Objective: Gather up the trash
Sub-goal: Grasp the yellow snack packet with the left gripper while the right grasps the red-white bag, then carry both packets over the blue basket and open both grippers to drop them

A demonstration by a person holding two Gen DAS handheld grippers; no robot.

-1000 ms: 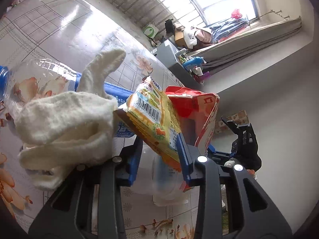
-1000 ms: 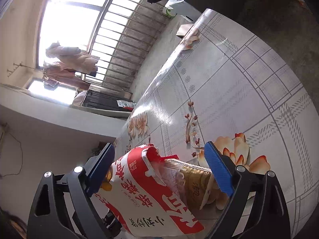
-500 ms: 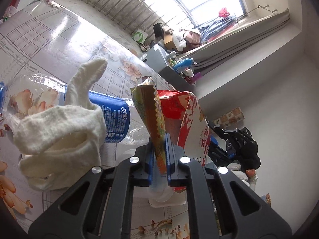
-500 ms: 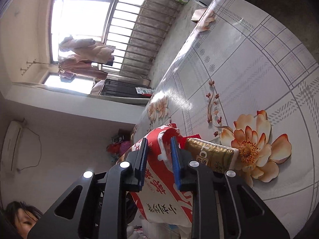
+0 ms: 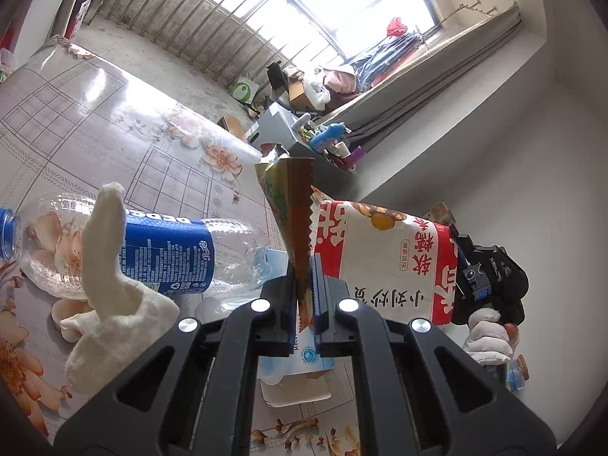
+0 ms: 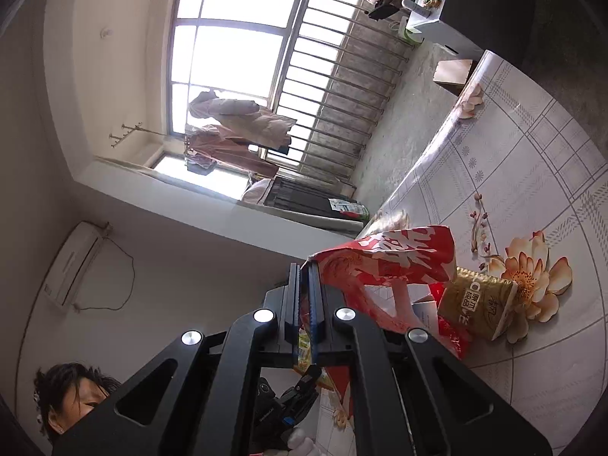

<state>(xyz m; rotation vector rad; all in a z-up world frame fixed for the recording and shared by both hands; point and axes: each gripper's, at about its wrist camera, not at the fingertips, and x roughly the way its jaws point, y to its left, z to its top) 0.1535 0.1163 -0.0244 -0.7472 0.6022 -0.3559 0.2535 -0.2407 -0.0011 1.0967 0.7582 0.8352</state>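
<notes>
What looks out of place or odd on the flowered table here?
A clear plastic bottle with a blue label lies on its side on the flowered table, and a white cloth is crumpled in front of it. A gold paper cup is also tipped over.

Bright window (image 5: 353, 3) glare, fisheye-warped edges

One bottle (image 5: 114, 254); one cloth (image 5: 110, 304); two wrappers, one striped (image 5: 294, 220), one red (image 5: 387, 262); one gold cup (image 6: 477, 302); two grippers (image 5: 303, 288) (image 6: 303, 296).

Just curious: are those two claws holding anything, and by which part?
Left gripper pinches the snack wrapper by its serrated edge; right gripper pinches the red bag's edge.
</notes>
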